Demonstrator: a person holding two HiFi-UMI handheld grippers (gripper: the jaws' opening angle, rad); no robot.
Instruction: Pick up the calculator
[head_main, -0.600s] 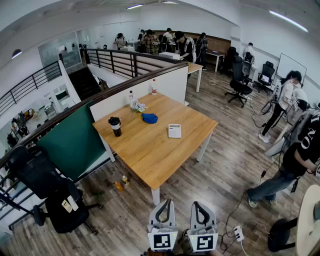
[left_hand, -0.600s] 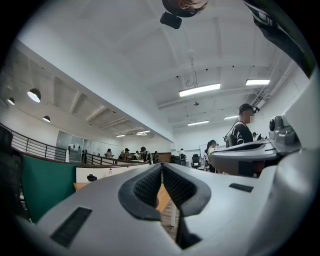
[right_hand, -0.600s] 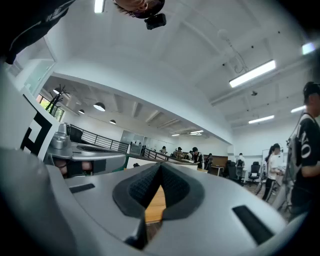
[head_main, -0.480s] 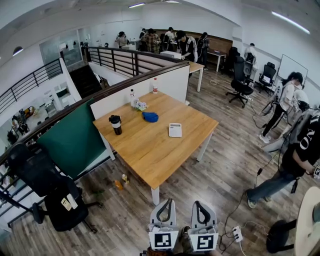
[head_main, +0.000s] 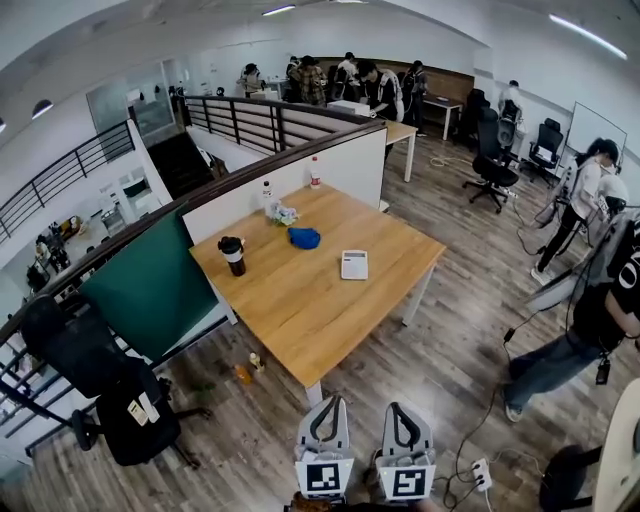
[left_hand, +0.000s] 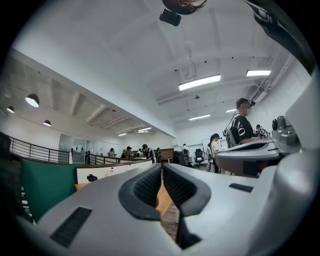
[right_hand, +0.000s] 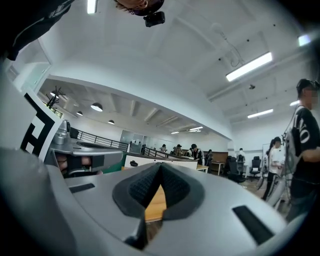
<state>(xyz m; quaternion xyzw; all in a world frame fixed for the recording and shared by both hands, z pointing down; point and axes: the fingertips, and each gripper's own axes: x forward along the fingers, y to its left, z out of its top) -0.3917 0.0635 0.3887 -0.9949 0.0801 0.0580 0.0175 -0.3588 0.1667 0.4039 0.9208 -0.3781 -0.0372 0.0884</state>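
A white calculator (head_main: 354, 264) lies flat on the wooden table (head_main: 300, 300), right of its middle. Both grippers are low at the bottom of the head view, well short of the table's near corner. My left gripper (head_main: 326, 404) and my right gripper (head_main: 401, 410) stand side by side, each with its tips together and nothing between them. In the left gripper view the black pads (left_hand: 150, 186) meet at the tips, with the table edge beyond. In the right gripper view the pads (right_hand: 141, 187) also touch at the top.
A black cup (head_main: 233, 254), a blue cloth (head_main: 304, 238), two bottles (head_main: 267, 195) and a small posy sit on the table's far side. A green panel (head_main: 150, 290) and black office chairs (head_main: 110, 400) stand to the left. People (head_main: 590, 320) stand to the right; a power strip (head_main: 479, 473) lies on the floor.
The whole view has shifted slightly, the table now sitting a little right and lower in the head view. Both grippers keep their place and stay shut.
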